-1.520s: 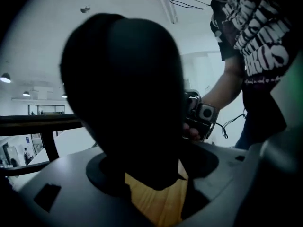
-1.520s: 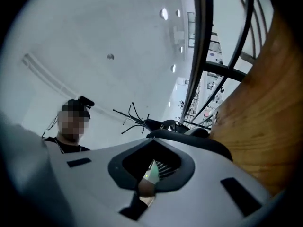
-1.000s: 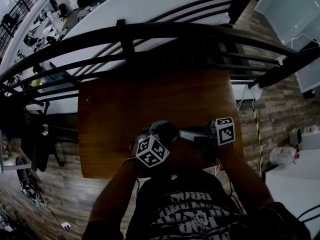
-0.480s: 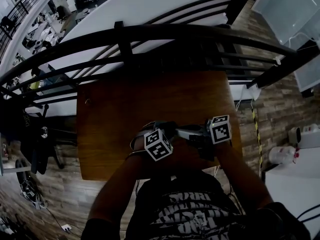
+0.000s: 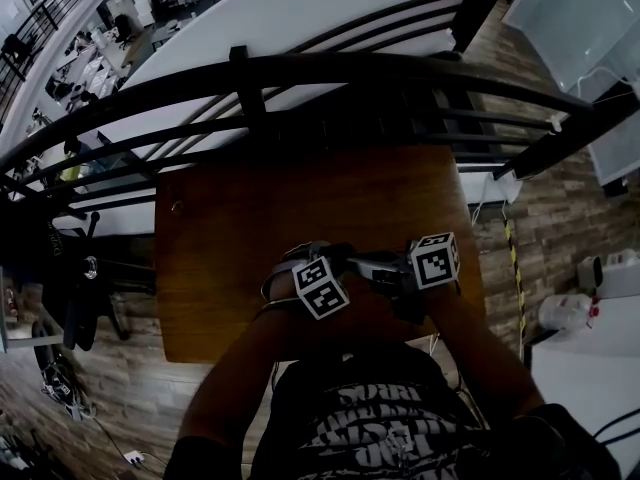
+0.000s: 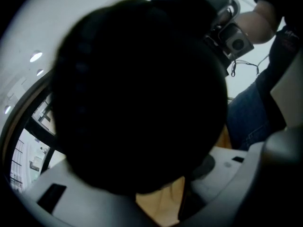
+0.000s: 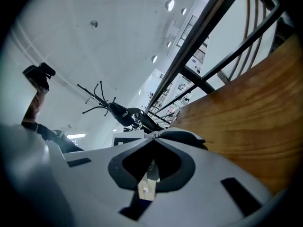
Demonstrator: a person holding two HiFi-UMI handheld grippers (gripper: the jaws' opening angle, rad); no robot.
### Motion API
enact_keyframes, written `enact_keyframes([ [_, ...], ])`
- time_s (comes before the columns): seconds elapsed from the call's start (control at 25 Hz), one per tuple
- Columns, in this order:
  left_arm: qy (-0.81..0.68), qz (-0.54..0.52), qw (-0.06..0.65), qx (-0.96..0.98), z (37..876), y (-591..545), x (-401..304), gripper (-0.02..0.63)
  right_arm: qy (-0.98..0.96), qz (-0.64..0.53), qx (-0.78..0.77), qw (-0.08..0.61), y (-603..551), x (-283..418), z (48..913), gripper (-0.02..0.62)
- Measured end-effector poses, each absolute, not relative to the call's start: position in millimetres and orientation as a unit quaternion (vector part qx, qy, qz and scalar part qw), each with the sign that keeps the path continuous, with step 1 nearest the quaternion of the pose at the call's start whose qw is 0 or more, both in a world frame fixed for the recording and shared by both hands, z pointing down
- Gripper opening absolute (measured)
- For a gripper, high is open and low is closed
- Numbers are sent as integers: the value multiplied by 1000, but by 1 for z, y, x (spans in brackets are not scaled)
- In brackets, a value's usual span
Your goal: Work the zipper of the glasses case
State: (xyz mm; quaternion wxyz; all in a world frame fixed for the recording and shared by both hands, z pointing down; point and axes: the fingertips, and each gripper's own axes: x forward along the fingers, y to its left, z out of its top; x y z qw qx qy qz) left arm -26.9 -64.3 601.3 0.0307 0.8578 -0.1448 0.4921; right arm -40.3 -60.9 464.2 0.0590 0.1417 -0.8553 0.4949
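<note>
My left gripper (image 5: 306,261) has its fingers spread wide and clamped on the glasses case (image 6: 137,89), near the front edge of the wooden tabletop (image 5: 300,193). The case is a black, rounded mass filling that gripper's view; I cannot tell whether it is open or what it holds. My right gripper (image 7: 156,135) sits just beside, fingers pressed together.

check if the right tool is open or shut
Shut. The right tool shows its tips pressed together, with a small metal tab in the gap behind them.
</note>
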Motion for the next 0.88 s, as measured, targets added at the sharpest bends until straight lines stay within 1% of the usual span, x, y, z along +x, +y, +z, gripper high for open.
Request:
enact_keyframes([
  [0.16,-167,517,7,839,605,-79,-36,272,-872,450,180,69,-70,-32,463,-1],
  [0.36,-177,606,-25,775,639,-91,-58,272,-856,470,213,25,-72,-1,464,-2],
  [0.44,-176,635,-28,751,653,-96,-63,272,-848,476,230,20,-68,16,474,-2],
  [0.52,-172,642,-6,747,664,-97,-60,272,-842,483,240,23,-61,31,486,-2],
  [0.68,-171,613,64,769,675,-88,-45,275,-833,496,244,28,-44,50,501,-2],
  [0.88,-196,576,100,788,677,-80,-30,276,-833,502,227,42,-29,70,509,-2],
])
